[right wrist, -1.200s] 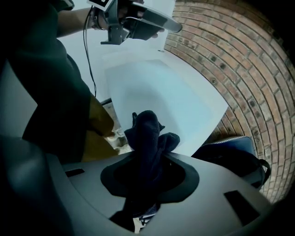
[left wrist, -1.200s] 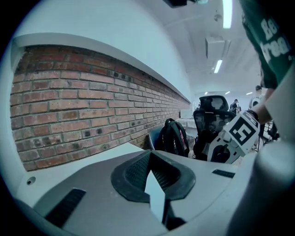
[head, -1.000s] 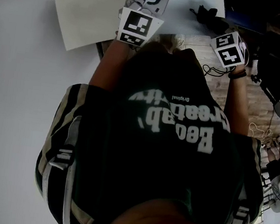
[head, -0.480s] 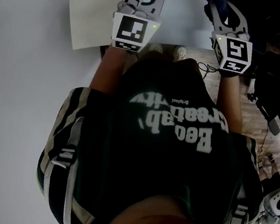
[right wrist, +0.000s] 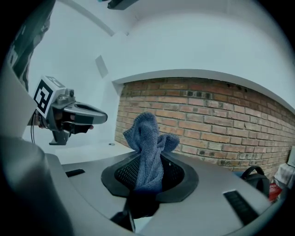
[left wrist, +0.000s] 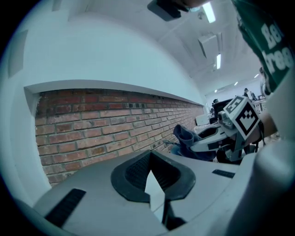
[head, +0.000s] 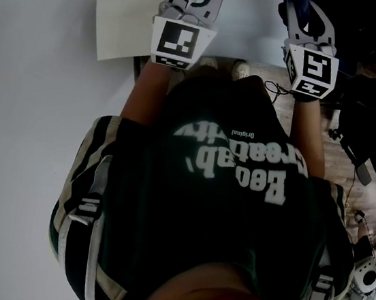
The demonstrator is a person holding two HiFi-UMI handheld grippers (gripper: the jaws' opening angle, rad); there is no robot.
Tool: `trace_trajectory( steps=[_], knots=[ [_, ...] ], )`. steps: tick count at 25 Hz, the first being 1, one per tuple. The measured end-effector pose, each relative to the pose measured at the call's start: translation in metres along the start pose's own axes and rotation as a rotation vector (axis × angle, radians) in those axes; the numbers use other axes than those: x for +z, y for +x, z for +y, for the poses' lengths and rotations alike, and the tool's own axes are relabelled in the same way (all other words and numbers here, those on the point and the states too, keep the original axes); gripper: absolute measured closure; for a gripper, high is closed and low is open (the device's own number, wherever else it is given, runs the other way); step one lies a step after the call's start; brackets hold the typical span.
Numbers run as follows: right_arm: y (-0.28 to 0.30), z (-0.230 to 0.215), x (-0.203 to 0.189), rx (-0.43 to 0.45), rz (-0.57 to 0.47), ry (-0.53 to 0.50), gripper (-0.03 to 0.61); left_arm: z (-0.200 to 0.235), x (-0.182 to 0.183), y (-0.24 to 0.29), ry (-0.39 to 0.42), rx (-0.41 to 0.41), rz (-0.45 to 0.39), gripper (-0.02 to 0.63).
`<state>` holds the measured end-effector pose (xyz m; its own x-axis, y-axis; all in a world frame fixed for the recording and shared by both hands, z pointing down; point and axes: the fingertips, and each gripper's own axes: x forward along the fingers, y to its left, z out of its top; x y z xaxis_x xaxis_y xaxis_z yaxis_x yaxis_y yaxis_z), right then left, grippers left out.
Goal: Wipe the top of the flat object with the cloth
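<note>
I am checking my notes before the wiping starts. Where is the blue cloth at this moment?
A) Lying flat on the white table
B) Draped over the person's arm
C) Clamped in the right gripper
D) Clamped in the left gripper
C: the right gripper view shows the blue cloth pinched between the jaws of the right gripper and standing up past them, while the left gripper has no cloth.

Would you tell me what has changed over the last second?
The right gripper swung forward over the table, the blue cloth going with it in its shut jaws. The left gripper barely shifted, shut and empty; the flat sheet lies untouched.
</note>
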<state>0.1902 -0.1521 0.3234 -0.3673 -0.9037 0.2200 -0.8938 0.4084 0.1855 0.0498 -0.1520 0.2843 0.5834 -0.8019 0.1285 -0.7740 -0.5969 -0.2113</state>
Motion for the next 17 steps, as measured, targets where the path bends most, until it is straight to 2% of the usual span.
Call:
trace_trajectory(
  steps=[17],
  knots=[
    [-0.017,0.004,-0.002,0.024,-0.025,-0.019,0.499,-0.015,-0.004,-0.005,-0.007,0.033,-0.004,0.618]
  ],
)
